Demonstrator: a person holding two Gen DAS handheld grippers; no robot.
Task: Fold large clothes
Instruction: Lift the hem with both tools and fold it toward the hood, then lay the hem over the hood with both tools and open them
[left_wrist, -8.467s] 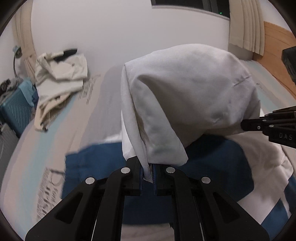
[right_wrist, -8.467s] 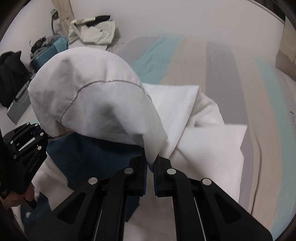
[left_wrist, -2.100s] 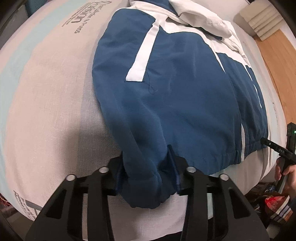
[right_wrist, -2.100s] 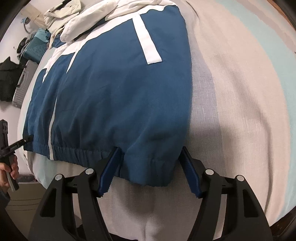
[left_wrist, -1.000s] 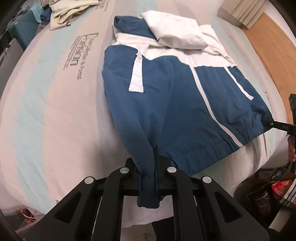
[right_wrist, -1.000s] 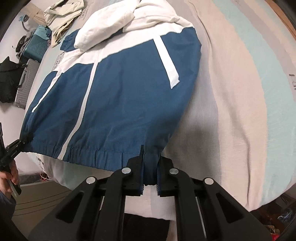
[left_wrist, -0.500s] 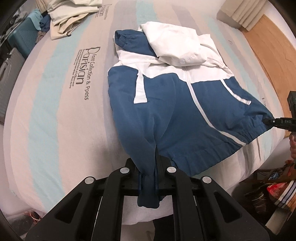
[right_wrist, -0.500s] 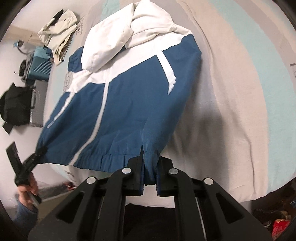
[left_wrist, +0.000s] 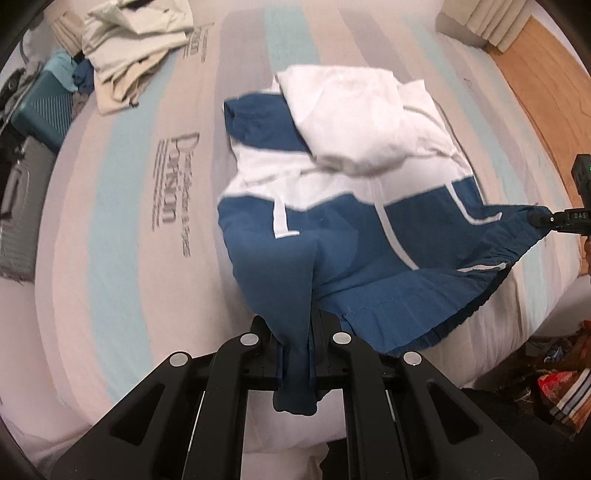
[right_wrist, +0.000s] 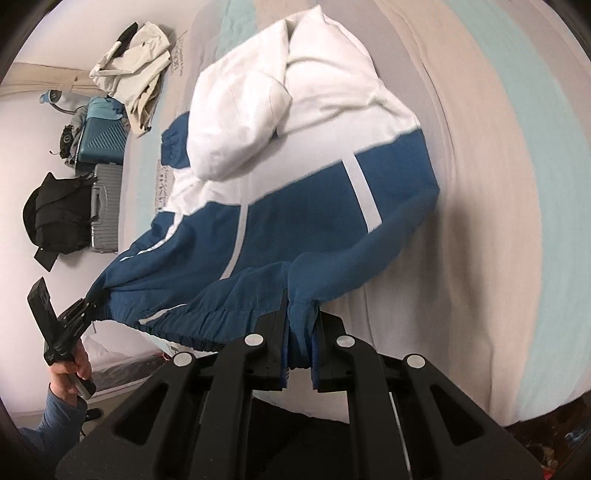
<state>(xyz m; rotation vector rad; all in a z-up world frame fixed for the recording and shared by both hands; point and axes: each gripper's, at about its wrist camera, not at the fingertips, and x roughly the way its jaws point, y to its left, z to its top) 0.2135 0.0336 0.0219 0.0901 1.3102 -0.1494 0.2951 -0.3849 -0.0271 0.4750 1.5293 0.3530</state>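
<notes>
My left gripper (left_wrist: 297, 354) pinches one hem corner of the blue-and-white hooded nylon jacket (left_wrist: 332, 229) — my right gripper (right_wrist: 300, 347) pinches the other. Hem lifted off the striped mattress (left_wrist: 122, 221) — white hood (left_wrist: 351, 114) lies on it.

A striped bed (left_wrist: 122, 229) carries a blue-and-white jacket (left_wrist: 343, 206); a beige garment (left_wrist: 125, 48) lies near its far corner.

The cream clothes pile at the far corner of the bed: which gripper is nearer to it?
Left. The cream clothes pile lies far up the bed on the left gripper side; the right gripper grips the jacket's opposite hem corner.
</notes>
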